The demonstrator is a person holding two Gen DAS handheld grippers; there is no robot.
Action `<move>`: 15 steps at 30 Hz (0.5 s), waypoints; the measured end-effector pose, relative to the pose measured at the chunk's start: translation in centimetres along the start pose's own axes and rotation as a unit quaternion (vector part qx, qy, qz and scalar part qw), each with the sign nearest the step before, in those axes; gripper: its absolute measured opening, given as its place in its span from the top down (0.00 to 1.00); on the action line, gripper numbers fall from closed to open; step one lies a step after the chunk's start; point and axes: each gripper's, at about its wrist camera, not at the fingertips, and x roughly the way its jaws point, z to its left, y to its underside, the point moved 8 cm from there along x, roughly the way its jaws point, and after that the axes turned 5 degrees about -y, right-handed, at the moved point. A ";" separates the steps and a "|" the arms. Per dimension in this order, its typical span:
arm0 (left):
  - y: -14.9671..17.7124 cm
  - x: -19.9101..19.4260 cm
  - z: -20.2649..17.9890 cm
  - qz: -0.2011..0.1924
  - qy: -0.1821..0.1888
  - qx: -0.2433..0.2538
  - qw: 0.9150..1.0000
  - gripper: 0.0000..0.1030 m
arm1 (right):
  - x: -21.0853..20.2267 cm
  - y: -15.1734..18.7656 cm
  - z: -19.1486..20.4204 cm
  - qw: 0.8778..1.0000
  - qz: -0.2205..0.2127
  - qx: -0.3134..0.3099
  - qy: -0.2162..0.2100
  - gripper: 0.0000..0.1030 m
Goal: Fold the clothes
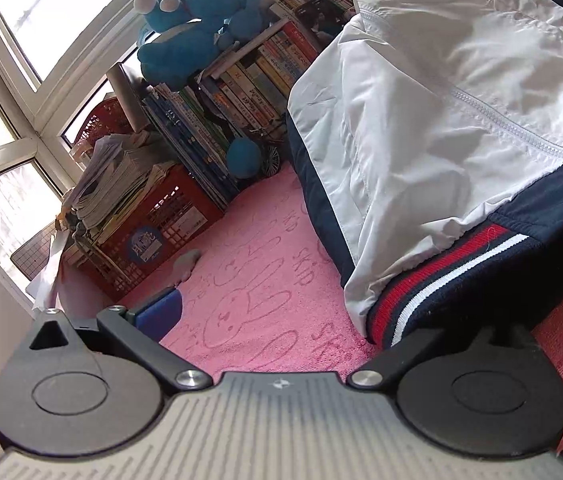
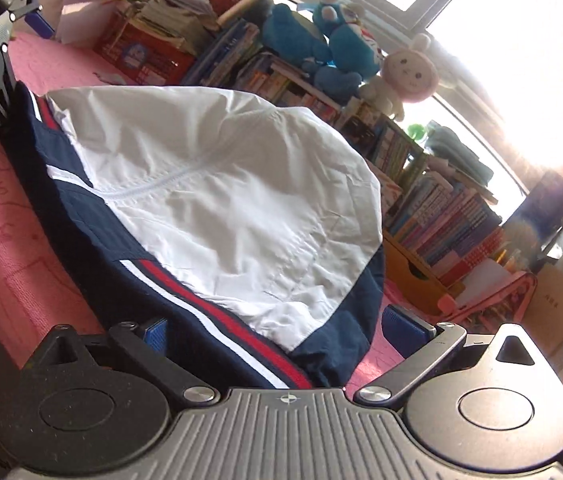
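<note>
A white and navy jacket (image 1: 441, 128) with a red and white striped hem (image 1: 437, 272) lies on a pink blanket (image 1: 257, 280). My left gripper (image 1: 281, 316) is open wide at one end of the hem. Its left blue pad (image 1: 159, 312) rests clear on the blanket, and the hem covers its right finger. In the right wrist view the jacket (image 2: 217, 184) spreads ahead. My right gripper (image 2: 281, 332) is open, and the other hem corner (image 2: 321, 360) lies between its two blue pads (image 2: 405, 328). The left gripper (image 2: 17, 64) shows at the far end of the hem.
Rows of books (image 1: 241, 92) line the far side of the blanket, with blue plush toys (image 1: 201, 20) on top. A red crate (image 1: 153, 236) stacked with papers stands at the left by the window. A pink plush (image 2: 409, 76) and a cardboard box (image 2: 561, 308) are at the right.
</note>
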 end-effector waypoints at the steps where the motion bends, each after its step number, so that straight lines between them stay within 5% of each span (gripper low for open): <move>1: -0.1 0.0 0.0 0.000 0.000 0.000 1.000 0.00 | 0.2 -0.6 0.7 1.000 -0.007 0.004 -0.014 0.11; 4: -0.4 -0.2 -0.2 -0.004 0.000 0.001 1.000 0.00 | 1.1 -2.8 3.3 0.999 -0.032 -0.020 -0.036 0.22; 6: -0.6 -0.4 -0.3 -0.010 -0.001 0.006 1.000 0.00 | 1.8 -4.0 5.0 0.997 -0.045 -0.046 -0.040 0.39; 8: -0.4 -0.3 -0.2 -0.010 -0.002 0.007 1.000 0.00 | 2.5 -4.4 5.7 0.996 -0.047 -0.059 -0.038 0.72; 10: -0.2 -0.2 -0.1 -0.006 0.001 0.001 1.000 0.00 | 2.8 -4.2 5.0 0.998 -0.038 -0.048 -0.033 0.89; 15: 0.2 0.5 0.3 0.009 -0.007 -0.014 1.000 0.00 | 2.5 -0.9 1.2 0.999 0.021 -0.030 0.032 0.89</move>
